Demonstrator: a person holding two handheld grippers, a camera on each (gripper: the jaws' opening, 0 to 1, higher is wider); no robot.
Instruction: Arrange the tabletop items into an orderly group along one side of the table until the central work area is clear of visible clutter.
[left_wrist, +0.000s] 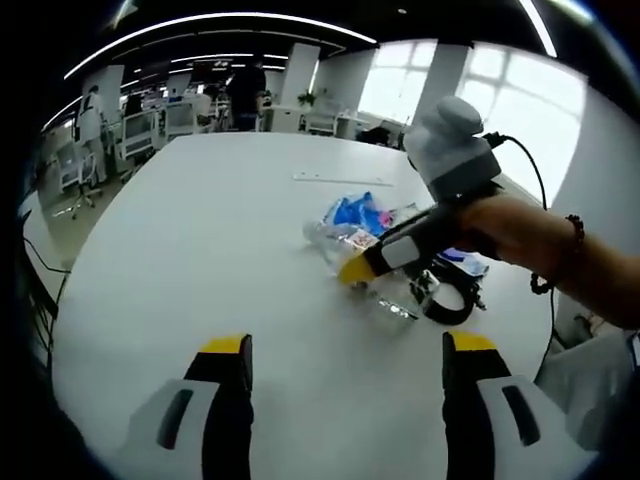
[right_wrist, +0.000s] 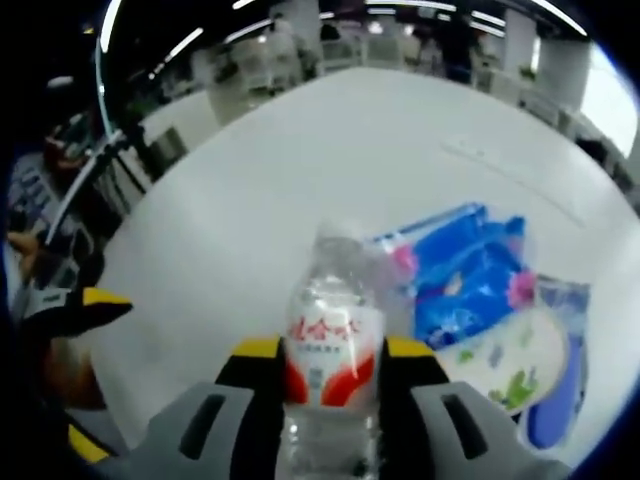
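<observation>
Pinching the water bottle (right_wrist: 327, 340), right gripper (right_wrist: 330, 352); left gripper (left_wrist: 347, 345) spread (over bare table (left_wrist: 220, 240)).

The clear plastic water bottle (right_wrist: 328, 350) carries a white label with a red band and a line of red Chinese characters, too blurred in the right gripper view to read. The blue tissue pack (right_wrist: 462, 270) and the white wipes pack (right_wrist: 510, 362) with green leaf print show pictures and colours, but no lettering there can be made out.
</observation>
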